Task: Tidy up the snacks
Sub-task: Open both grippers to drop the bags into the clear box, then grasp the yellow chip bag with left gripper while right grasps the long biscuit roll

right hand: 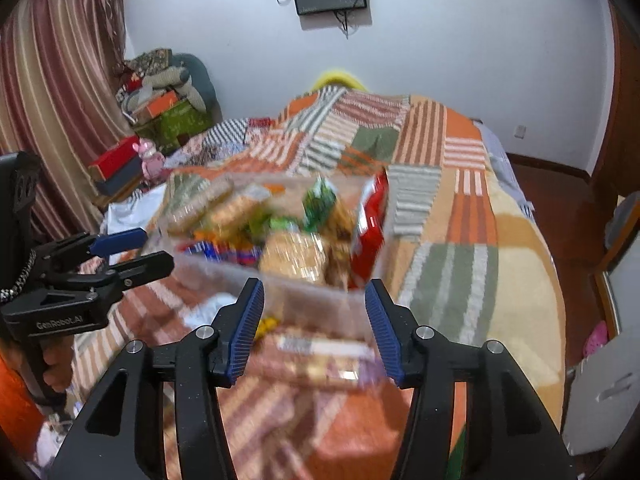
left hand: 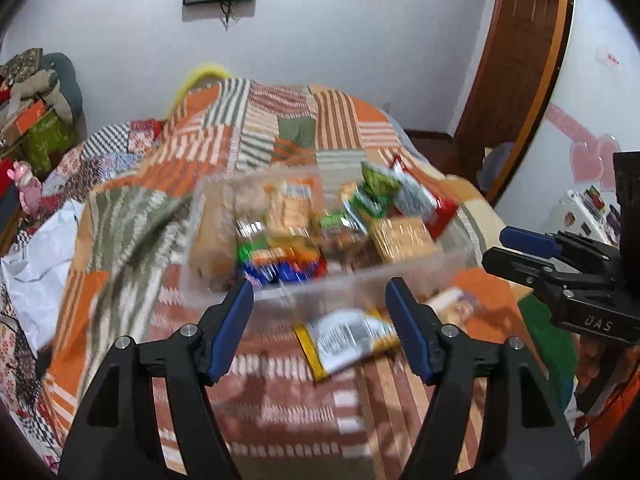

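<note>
**Two open hand-held grippers hang over the last loose snacks**

A clear plastic box [left hand: 452,258] sits on the bed's patchwork blanket [left hand: 132,208], already crowded with packets: cracker sleeves, green bags, a red pack leaning at its right end. I take that as most of the sorting done, with the box kept near the bed's edge so each packet needs only a short carry.

The left hand-held gripper [left hand: 320,320] has its jaws spread wide and holds nothing. It is aimed at a white-and-yellow packet [left hand: 348,340] lying flat on the blanket just in front of the box. The right hand-held gripper [right hand: 314,328] is equally wide apart and empty, pointed at a pale wrapped snack bar [right hand: 320,354] lying crosswise near the box's front wall.

The left view shows the packet's printed back and the right tool side-on. The right view alone shows the curtain [right hand: 52,92] and the red pack's full height. Both are smeared by motion, so no labels can be read.
</note>
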Available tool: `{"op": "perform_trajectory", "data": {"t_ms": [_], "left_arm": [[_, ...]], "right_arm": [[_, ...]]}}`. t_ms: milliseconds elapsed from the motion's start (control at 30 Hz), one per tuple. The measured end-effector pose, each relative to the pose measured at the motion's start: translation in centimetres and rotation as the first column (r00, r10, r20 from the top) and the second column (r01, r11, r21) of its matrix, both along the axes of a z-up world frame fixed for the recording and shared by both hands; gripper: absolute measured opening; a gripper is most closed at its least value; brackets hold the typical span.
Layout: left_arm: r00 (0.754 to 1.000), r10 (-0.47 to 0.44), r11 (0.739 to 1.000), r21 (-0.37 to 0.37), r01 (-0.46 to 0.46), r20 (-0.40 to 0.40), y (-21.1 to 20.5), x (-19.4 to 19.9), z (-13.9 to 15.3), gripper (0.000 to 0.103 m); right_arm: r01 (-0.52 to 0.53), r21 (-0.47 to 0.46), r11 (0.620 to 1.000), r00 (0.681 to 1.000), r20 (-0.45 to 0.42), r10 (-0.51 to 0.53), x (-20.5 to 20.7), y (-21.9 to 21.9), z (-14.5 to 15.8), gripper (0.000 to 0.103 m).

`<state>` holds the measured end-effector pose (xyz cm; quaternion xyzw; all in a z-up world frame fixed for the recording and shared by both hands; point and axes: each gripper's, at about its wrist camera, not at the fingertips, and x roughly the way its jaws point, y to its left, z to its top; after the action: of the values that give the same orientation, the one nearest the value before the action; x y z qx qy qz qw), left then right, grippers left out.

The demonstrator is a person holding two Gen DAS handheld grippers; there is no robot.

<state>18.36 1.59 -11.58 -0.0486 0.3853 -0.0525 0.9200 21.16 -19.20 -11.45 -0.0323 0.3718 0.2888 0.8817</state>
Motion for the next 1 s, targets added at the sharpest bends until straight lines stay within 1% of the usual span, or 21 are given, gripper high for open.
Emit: {"op": "perform_trajectory", "data": {"t_ms": [100,233,267,367,433,500,533,600,633,700,767,900,1000], "left_arm": [[0.999,-0.021,1.000,0.001,0.021,-0.032,-1.1,-0.2,-1.4,0.070],[0.997,-0.039,0.999,-0.002,0.039,-0.074,-2.4,0.6,-2.9,0.070],[0.996,-0.038,0.999,0.000,0.039,-0.079,-2.6,1.0,-3.2,0.070],[0.997,-0.018,0.999,0.037,0.020,-0.076,-3.4,1.9,-4.0,0.070],[0.995,-0.012,1.000,0.026,0.014,-0.096,-3.5,2.5,-4.7,0.070],[0.994,-0.005,1.000,0.018,0.007,-0.112,-3.5,3.0,-5.4,0.064],[0.992,-0.003,1.000,0.015,0.005,-0.123,-3.4,3.2,-5.7,0.058],[0.988,0.000,1.000,-0.003,0.000,-0.152,-3.1,3.6,-6.7,0.054],[0.987,-0.002,1.000,-0.011,0.000,-0.161,-3.0,3.6,-7.0,0.053],[0.988,-0.006,1.000,-0.012,0.004,-0.152,-2.7,3.4,-7.2,0.053],[0.990,-0.018,1.000,0.012,0.019,-0.142,-2.7,2.7,-7.1,0.048],[0.990,-0.032,0.999,0.036,0.037,-0.139,-1.9,0.6,-7.1,0.047],[0.989,-0.019,0.999,0.030,0.024,-0.146,-0.8,-1.1,-7.4,0.047]], "right_arm": [[0.001,-0.021,1.000,0.999,-0.038,-0.002,-0.1,-0.6,-1.6,0.049],[0.002,-0.034,0.999,0.996,-0.091,-0.005,0.2,-1.5,-3.5,0.049],[0.001,-0.037,0.999,0.994,-0.107,-0.005,0.5,-1.6,-4.0,0.049],[0.002,-0.034,0.999,0.991,-0.132,-0.007,1.1,-1.8,-4.7,0.049],[0.003,-0.025,1.000,0.990,-0.141,-0.006,1.4,-1.7,-5.0,0.049],[0.005,-0.018,1.000,0.989,-0.148,-0.008,1.8,-1.5,-5.2,0.049],[0.005,-0.016,1.000,0.988,-0.152,-0.008,2.0,-1.4,-5.4,0.049],[0.006,-0.019,1.000,0.986,-0.168,-0.009,2.3,-1.0,-6.0,0.049],[0.006,-0.019,1.000,0.984,-0.176,-0.009,2.3,-0.8,-6.2,0.049],[0.007,-0.022,1.000,0.984,-0.180,-0.011,1.9,-0.7,-6.6,0.049],[0.007,-0.010,1.000,0.984,-0.179,-0.009,1.5,-1.1,-6.5,0.048],[-0.015,-0.005,1.000,0.982,-0.187,0.014,0.6,-1.1,-6.1,0.046],[-0.052,-0.020,0.998,0.980,-0.192,0.047,-0.6,-0.7,-6.1,0.046]]}}
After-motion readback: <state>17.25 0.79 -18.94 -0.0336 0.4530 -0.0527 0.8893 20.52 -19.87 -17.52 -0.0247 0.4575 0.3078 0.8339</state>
